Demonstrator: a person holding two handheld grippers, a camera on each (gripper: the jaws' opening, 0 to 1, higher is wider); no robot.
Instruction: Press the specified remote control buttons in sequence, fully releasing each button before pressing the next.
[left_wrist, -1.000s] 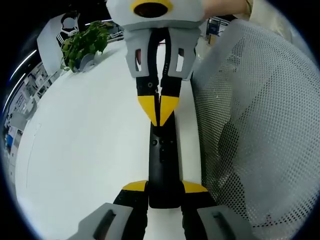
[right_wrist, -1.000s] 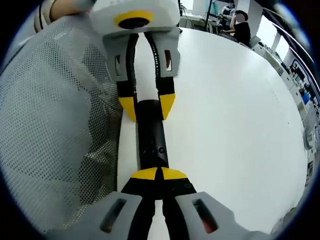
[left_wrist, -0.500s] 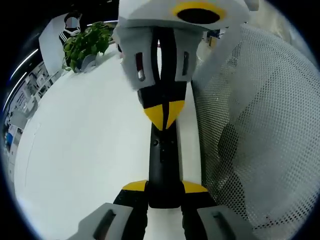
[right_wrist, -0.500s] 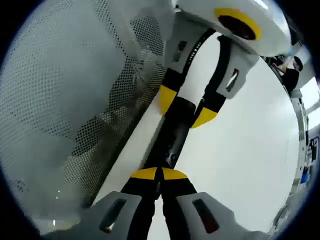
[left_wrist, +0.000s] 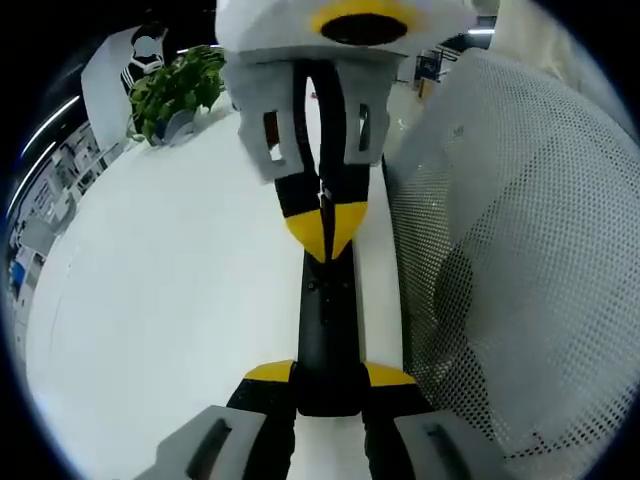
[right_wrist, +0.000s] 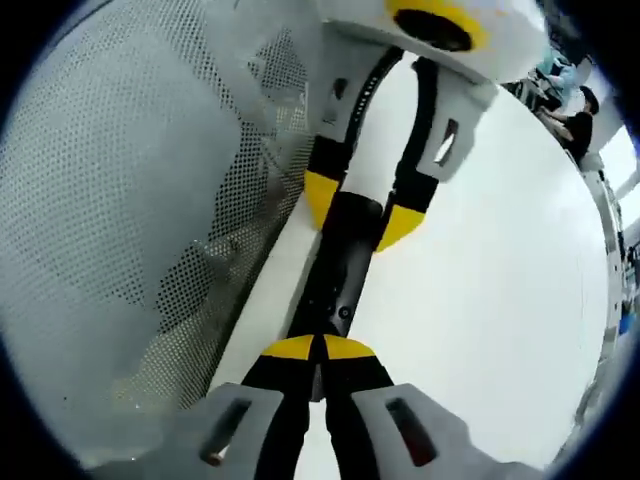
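A: The left gripper (left_wrist: 327, 375) clamps the near end of the black remote (left_wrist: 327, 320) at 6 o'clock, steadying it over the white bench (left_wrist: 170, 300).

B: And the right gripper (left_wrist: 322, 222), tips pinched together, comes from 12 o'clock onto the buttons, probably pressing.

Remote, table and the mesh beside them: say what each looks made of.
Remote: likely hard plastic, smooth black, with a faint sheen and small moulded buttons.
Table: smooth white top, maybe laminate; it shows no grain.
Mesh: a pale perforated sheet, probably woven fabric or plastic netting; its even small holes show darker areas behind.
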